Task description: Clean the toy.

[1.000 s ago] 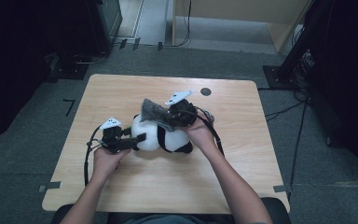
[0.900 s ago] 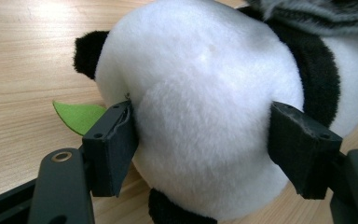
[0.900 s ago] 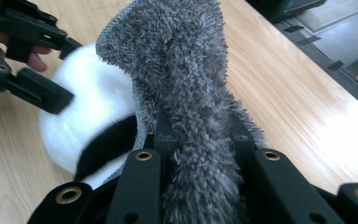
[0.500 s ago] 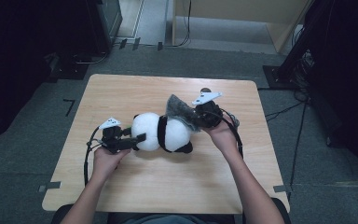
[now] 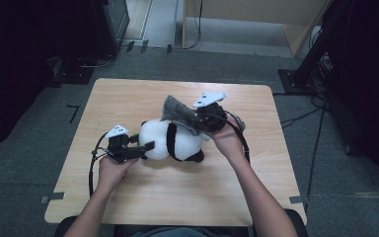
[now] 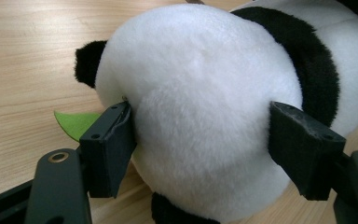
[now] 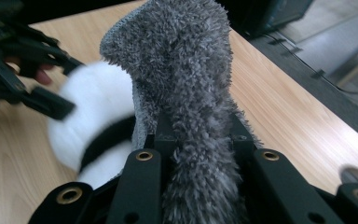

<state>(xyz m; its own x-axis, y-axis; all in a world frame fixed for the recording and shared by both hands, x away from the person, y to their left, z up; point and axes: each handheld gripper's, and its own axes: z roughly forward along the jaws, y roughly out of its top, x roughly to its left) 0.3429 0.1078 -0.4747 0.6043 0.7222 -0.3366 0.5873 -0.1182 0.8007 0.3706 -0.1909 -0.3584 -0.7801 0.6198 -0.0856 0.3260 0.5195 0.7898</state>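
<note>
Grey fleece cloth point(image 7: 186, 88) is pinched between the closed jaws of the right gripper point(image 5: 203, 120), which holds it lifted above the panda's point(image 5: 170, 139) back, the free end standing up. White and black, the panda lies on its side near the middle of the table point(image 5: 177, 197). Left gripper point(image 5: 137, 149) has its jaws set wide around the panda's rounded white end, both pads against the fur. A green leaf point(image 6: 74, 123) lies flat beside it.
</note>
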